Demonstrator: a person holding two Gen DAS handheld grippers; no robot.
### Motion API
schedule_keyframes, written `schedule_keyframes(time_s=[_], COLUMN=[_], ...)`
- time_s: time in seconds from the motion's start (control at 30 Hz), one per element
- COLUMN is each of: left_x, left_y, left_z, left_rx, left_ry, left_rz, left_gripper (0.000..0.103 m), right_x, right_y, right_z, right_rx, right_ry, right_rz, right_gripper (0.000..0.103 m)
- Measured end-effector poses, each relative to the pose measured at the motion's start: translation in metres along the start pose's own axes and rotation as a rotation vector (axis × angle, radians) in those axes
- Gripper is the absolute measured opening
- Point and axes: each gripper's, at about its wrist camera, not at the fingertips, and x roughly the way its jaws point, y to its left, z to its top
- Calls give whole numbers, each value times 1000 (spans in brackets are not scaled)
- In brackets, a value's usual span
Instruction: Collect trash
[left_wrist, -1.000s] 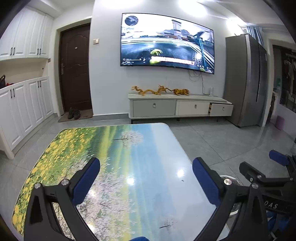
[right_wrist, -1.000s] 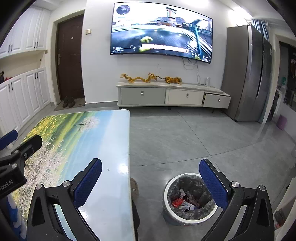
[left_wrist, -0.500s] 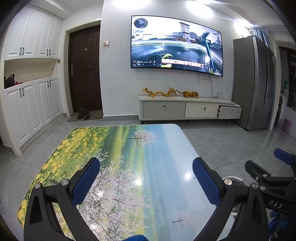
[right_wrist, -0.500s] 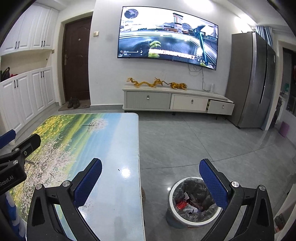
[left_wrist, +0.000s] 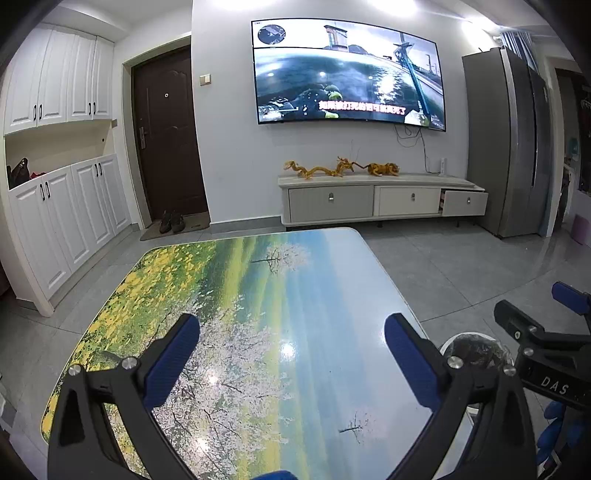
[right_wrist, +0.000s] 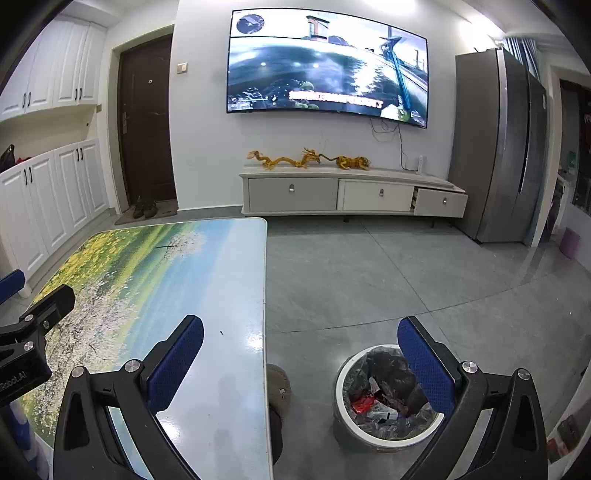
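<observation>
**Both grippers empty, bin at lower right, no loose trash in sight**

Your right gripper is spread wide, blue pads parted, nothing between them. The left pad hangs over the table edge; the right pad sits in front of the trash bin at the lower right of the right wrist frame.

Your left gripper is also spread wide and empty, both pads above the printed tabletop at lower centre of its frame.

Key relation: the bin stands on the floor just beside the table's right edge, below and slightly right of your right-hand fingers. The right hand is clearly the nearer one. The bin is round, so no long axis matters; the approach is downward.

Inside the liner: crumpled wrappers, one red piece; the rest too jumbled to name.

Hard to make out: in the left wrist view the bin is mostly hidden behind gripper hardware. A brownish object under the table edge can't be identified. The tabletop shows no trash, so collection looks near done.
</observation>
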Motion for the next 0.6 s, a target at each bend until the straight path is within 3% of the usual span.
schedule_keyframes(time_s=[0.6], left_x=[-9], left_y=[0], left_z=[0], left_rx=[-1], left_ry=[-13], left_rz=[-16], left_gripper=[101], right_x=[-10], right_y=[7], right_z=[1], right_rx=[-13], right_ry=[-25], right_rz=[-21], right_gripper=[103])
